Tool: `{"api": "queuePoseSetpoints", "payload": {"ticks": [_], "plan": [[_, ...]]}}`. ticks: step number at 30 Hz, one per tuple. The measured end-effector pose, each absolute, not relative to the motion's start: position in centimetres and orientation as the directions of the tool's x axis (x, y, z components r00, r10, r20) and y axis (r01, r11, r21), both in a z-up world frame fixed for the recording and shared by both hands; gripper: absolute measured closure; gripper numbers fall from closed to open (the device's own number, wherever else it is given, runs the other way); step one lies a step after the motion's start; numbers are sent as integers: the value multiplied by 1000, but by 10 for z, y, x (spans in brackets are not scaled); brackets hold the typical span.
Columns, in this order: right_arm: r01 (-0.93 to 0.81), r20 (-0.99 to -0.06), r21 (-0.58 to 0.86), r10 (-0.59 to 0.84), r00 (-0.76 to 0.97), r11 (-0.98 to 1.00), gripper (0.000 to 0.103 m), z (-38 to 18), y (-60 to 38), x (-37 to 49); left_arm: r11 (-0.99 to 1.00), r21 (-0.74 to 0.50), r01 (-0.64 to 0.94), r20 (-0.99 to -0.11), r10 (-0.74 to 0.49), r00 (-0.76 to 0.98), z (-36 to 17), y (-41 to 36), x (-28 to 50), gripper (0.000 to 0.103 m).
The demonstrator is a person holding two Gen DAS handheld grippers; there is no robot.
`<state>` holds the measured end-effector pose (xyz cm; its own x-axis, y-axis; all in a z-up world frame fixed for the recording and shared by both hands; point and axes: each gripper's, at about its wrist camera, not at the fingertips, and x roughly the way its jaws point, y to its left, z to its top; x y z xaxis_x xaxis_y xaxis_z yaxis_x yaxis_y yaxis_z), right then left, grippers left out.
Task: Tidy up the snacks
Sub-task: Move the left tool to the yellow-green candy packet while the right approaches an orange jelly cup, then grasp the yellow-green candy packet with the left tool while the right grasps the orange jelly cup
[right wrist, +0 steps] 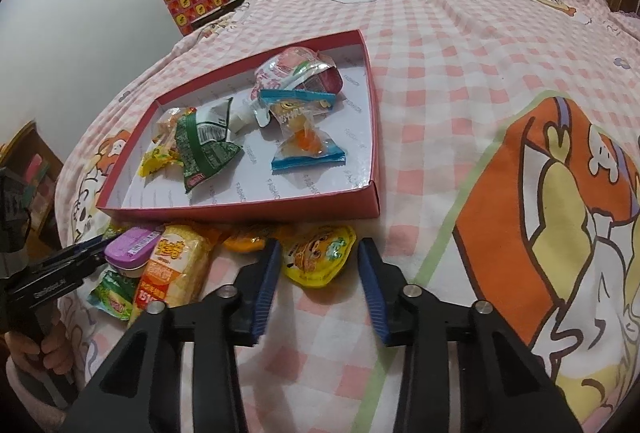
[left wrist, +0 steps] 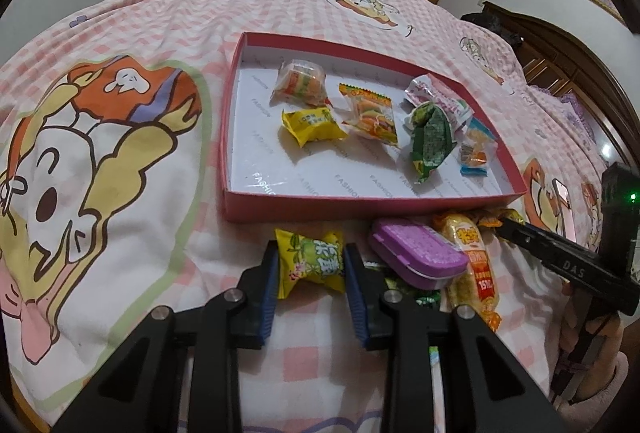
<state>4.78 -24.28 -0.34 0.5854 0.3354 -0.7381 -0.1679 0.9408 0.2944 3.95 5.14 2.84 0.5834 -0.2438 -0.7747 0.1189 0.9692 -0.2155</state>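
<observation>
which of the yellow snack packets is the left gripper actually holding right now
The yellow packet with green fruit art, lying on the bedspread just outside the red box. The left gripper pinches it; the other yellow packet sits inside the box.

One shallow red cardboard box point(left wrist: 248, 211) with white lining. Six wrapped snacks inside it: two burger-print packets point(left wrist: 298, 83), one yellow packet point(left wrist: 312, 125), one green crinkled packet point(left wrist: 430, 143), one pink-white pouch point(left wrist: 438, 99), one blue-edged clear packet point(left wrist: 476, 149). One purple plastic case point(left wrist: 416, 259) outside. Two black grippers with blue pads.
</observation>
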Motion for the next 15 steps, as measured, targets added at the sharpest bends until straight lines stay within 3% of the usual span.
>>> {"api": "queuePoseSetpoints", "payload": {"ticks": [3, 15], "plan": [[-167, -737, 292, 333, 589, 942, 74, -4, -243, 47, 968, -222, 120, -774, -250, 582, 29, 52, 38, 72], [-175, -723, 290, 335, 603, 941, 77, 4, -245, 37, 965, -228, 127, -758, -258, 600, 41, 59, 30, 72]]}}
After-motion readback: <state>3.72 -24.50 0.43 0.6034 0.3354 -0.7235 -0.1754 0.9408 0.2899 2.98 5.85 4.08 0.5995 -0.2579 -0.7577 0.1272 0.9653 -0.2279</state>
